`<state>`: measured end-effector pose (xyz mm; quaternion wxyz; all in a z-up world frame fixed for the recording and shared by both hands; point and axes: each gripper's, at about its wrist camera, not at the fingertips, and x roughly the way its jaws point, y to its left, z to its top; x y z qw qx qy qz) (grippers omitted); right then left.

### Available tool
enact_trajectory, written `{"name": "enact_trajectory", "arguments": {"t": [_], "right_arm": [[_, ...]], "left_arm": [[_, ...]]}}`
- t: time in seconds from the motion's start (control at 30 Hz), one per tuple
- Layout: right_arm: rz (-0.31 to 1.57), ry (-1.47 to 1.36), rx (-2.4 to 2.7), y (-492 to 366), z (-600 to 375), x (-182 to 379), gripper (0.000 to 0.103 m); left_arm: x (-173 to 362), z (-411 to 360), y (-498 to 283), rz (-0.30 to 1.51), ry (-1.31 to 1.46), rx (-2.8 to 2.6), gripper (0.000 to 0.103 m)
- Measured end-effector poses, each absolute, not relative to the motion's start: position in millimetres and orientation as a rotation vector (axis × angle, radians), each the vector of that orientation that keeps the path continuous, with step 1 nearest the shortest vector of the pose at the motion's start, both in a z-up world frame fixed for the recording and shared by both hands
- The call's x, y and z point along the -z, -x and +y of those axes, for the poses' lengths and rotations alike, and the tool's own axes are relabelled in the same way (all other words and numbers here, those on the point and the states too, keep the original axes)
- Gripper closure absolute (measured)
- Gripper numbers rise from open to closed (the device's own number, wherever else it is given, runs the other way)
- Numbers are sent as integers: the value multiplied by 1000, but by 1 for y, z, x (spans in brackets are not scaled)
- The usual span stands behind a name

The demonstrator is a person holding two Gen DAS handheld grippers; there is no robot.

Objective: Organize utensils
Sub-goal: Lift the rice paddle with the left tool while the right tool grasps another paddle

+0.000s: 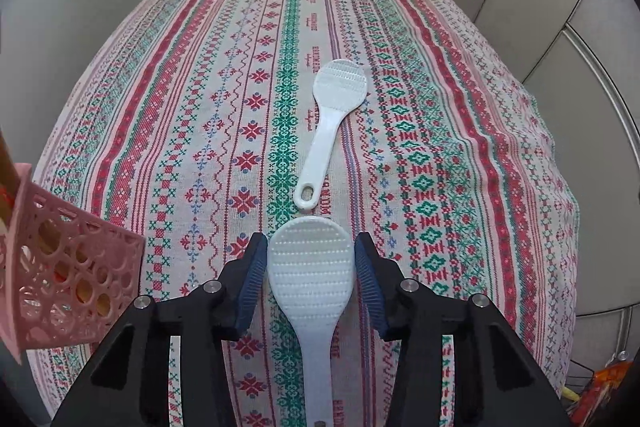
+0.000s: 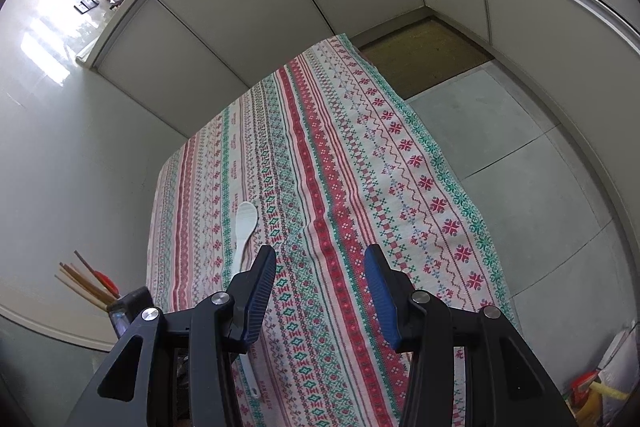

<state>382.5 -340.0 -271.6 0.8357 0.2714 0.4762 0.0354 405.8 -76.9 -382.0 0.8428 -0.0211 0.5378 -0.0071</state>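
Nearest the left wrist camera, the left gripper (image 1: 310, 259) points steeply down at the table, its two black fingers with ribbed blue pads (image 1: 252, 283) standing on either side of the dimpled head of a white rice paddle (image 1: 310, 279). The pads sit right at the paddle head's edges; whether they actually press it cannot be told from this view, though the jaws are only partly spread and the paddle fills the gap between them. The paddle's handle runs back toward the camera under the gripper body. To the left, at the frame's edge, stands a pink perforated utensil basket (image 1: 76, 279) with wooden sticks showing through its holes. Just beyond the held paddle's head lies a second white rice paddle (image 1: 326, 131), flat on the patterned tablecloth (image 1: 180, 107), its loop end nearly touching the first paddle's tip and its head angled away to the right. In the right wrist view, wooden chopsticks (image 2: 86, 283) and a red piece rise at the far left, near the left gripper's body. The second paddle (image 2: 244, 231) lies beside it on the cloth (image 2: 360, 167). The right gripper (image 2: 320, 267) hovers over bare cloth, jaws partly apart with nothing between them.
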Motion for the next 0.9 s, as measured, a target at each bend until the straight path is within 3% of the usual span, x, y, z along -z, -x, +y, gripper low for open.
{"name": "enact_trajectory", "arguments": {"t": [0.5,0.7,0.9], "right_arm": [[1079,-537,-115,-399,-309,294,56],[1116,-475,-138,-413,-278,306,56],[1119,-425,-148,-421,-250,308,56]], "left_arm": [[245,-53,-302,781,125,231,56],[189,18,-281,519,164,108,56],[187,88,-290,376,292,3,56]]}}
